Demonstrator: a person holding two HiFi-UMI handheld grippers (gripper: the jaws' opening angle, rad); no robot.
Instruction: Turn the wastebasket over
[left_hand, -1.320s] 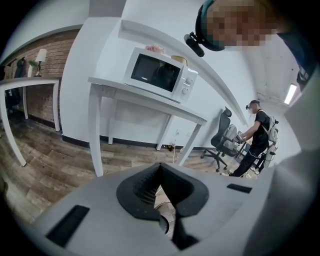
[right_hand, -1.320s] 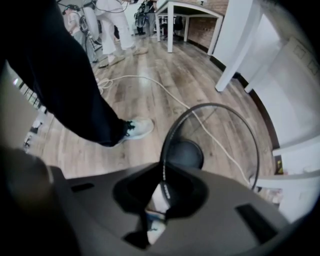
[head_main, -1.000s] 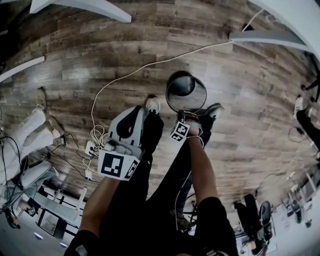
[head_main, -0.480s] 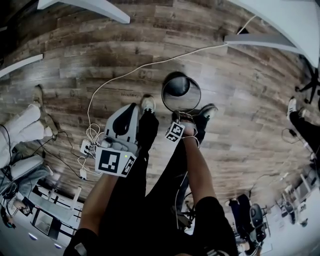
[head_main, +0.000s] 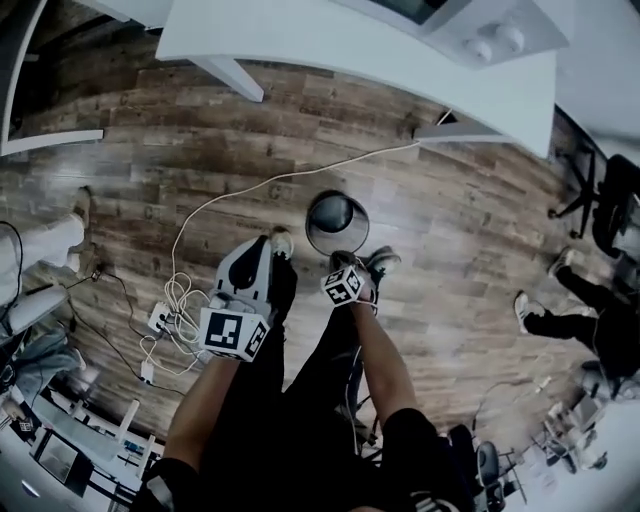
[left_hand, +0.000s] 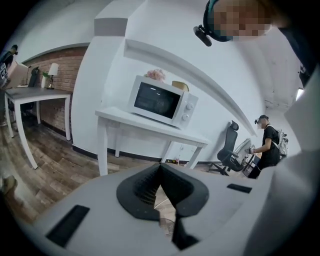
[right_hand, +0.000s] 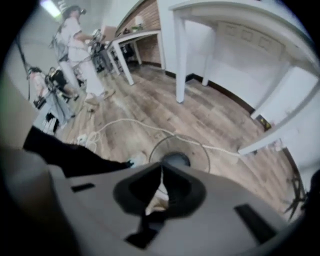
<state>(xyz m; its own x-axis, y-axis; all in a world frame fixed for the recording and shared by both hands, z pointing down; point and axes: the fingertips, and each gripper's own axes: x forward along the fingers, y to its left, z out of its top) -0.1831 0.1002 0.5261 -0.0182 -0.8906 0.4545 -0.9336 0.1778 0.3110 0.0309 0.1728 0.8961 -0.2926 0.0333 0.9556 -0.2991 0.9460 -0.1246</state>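
The wastebasket (head_main: 336, 222) is a round black wire-mesh bin. It stands upright on the wood floor, mouth up, just beyond my shoes. In the right gripper view the wastebasket (right_hand: 176, 159) lies straight below the jaws. My right gripper (head_main: 345, 262) hangs above its near rim, apart from it; its jaws have just been closing and now meet with nothing between them (right_hand: 161, 167). My left gripper (head_main: 262, 242) is off to the left of the bin, pointing out across the room. Its jaws (left_hand: 160, 166) also meet at the tips, empty.
A white table (head_main: 300, 50) carrying a microwave (left_hand: 160, 102) stands beyond the bin, one leg (head_main: 455, 130) near it. A white cable (head_main: 250, 190) runs across the floor to a power strip (head_main: 158, 318). Other people and an office chair (left_hand: 227, 155) are at the sides.
Both grippers have risen away from the floor, and the right one has left the bin's near rim. The bin looks smaller and stays upright in place.
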